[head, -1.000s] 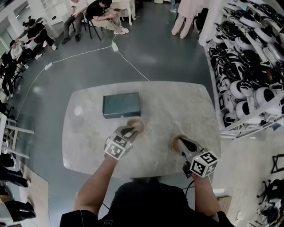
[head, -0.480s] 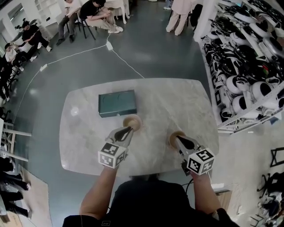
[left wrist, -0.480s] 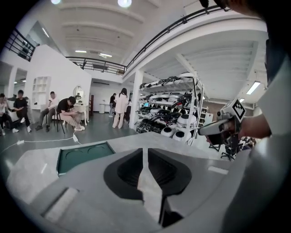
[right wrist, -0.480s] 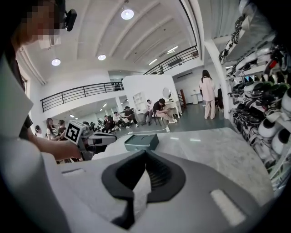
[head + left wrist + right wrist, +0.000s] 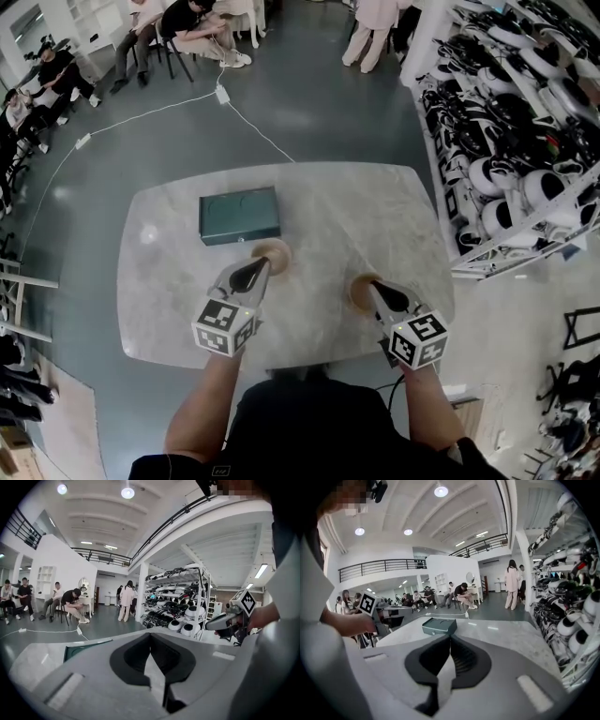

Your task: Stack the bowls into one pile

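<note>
Two small tan bowls stand apart on the marble table (image 5: 169, 309). One bowl (image 5: 275, 251) shows just past the tip of my left gripper (image 5: 258, 267), the other (image 5: 359, 292) is partly hidden under my right gripper (image 5: 375, 289). The left jaws have just been closing and now meet; in the left gripper view nothing lies between them (image 5: 150, 637). The right gripper (image 5: 450, 639) is shut too, with nothing showing between its pads. Neither gripper view shows a bowl.
A dark green box (image 5: 239, 216) lies on the table behind the left bowl. Racks of white and black gear (image 5: 525, 122) stand close to the table's right side. A white cable (image 5: 253, 131) runs over the floor; people sit far back at the left.
My left gripper has pulled back toward me and risen, and its jaws have closed. The right gripper stays where it was beside its bowl. The whole view has drifted a little.
</note>
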